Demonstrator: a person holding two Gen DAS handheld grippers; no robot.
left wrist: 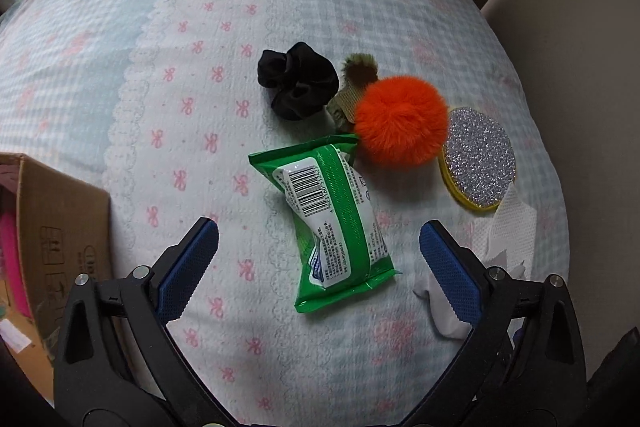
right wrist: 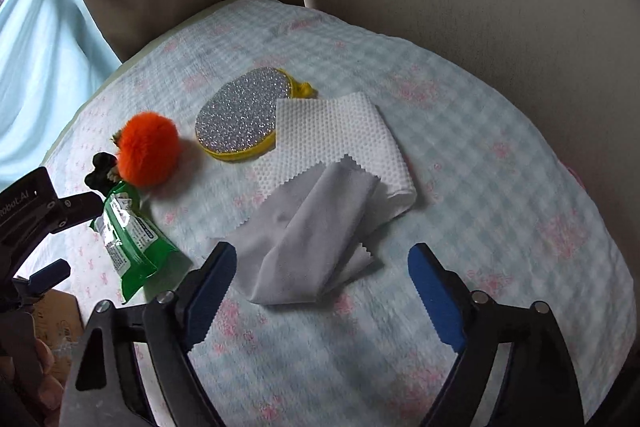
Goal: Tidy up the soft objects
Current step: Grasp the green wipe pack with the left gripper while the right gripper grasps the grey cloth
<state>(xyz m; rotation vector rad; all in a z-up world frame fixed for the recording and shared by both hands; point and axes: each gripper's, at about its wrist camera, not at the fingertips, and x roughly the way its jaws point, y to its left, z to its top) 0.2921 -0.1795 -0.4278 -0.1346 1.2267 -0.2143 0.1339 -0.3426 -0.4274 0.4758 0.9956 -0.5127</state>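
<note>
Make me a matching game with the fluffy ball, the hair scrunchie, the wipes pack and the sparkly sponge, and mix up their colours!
Things:
1. fluffy ball
2. hair scrunchie
3. wipes pack
4. sparkly sponge

Colours:
A. green
B. silver with a yellow edge
C. orange
D. black

Pairs: 1-C, 2-D, 3-A, 4-B

The left gripper [left wrist: 319,253] had matte black plastic arms with triangular cut-outs, silver round-headed screws at the pivots, and blue ribbed pads [left wrist: 448,271] on its fingers. The right gripper [right wrist: 322,291] matched it, with blue pads [right wrist: 436,301]. White lettering marked the left gripper's black body. Bare skin showed at the near left.
</note>
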